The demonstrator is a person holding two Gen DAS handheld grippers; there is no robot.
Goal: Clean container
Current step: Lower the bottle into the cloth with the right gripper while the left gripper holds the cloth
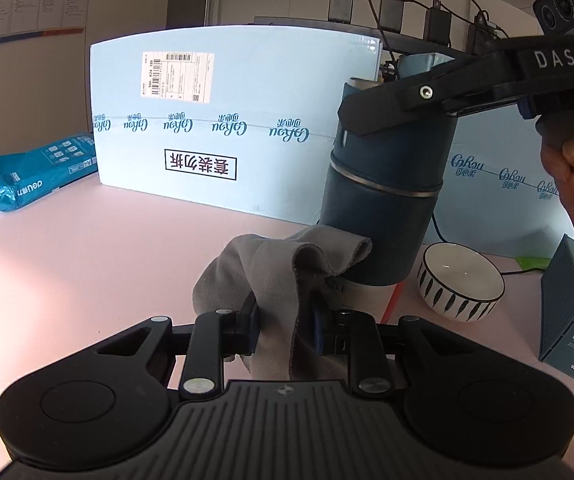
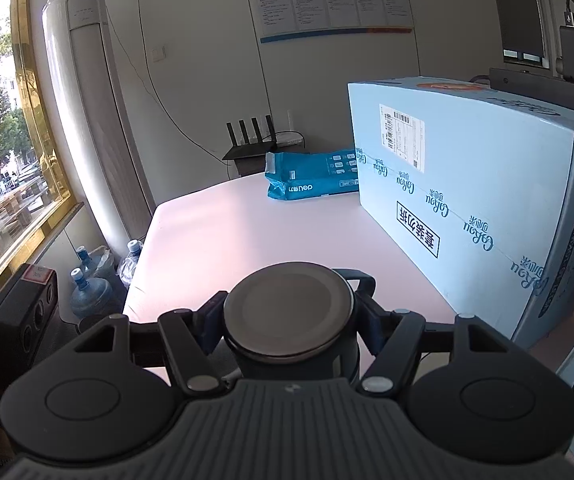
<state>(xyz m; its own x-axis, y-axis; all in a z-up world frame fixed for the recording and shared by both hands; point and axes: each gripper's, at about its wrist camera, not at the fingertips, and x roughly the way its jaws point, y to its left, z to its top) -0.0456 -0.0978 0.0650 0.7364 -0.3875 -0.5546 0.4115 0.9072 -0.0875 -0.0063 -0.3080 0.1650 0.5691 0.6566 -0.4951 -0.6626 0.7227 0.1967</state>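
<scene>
Left gripper [image 1: 283, 328] is clamped nearly shut on a grey cloth [image 1: 271, 276], pressed against the lower side of the dark blue tumbler [image 1: 383, 200]. Right gripper [image 2: 289, 322], jaws mid-wide, grips the tumbler near its lid, holding it tilted above the pink table [image 1: 87, 248], beside a striped bowl [image 1: 461, 280].

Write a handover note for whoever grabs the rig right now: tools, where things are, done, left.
Left tool: shut on the grey cloth, whose upper fold lies against the lower side of the container.
Right tool: shut on the dark blue container near its top, holding it tilted; its steel lid faces the right wrist camera.
Nearby: white striped bowl on the pink table beside the container; light blue carton behind.
Done: both things gripped, cloth brought to the container.
Left: wipe the container wall all round. How much has been wiped already cannot be told.
</scene>
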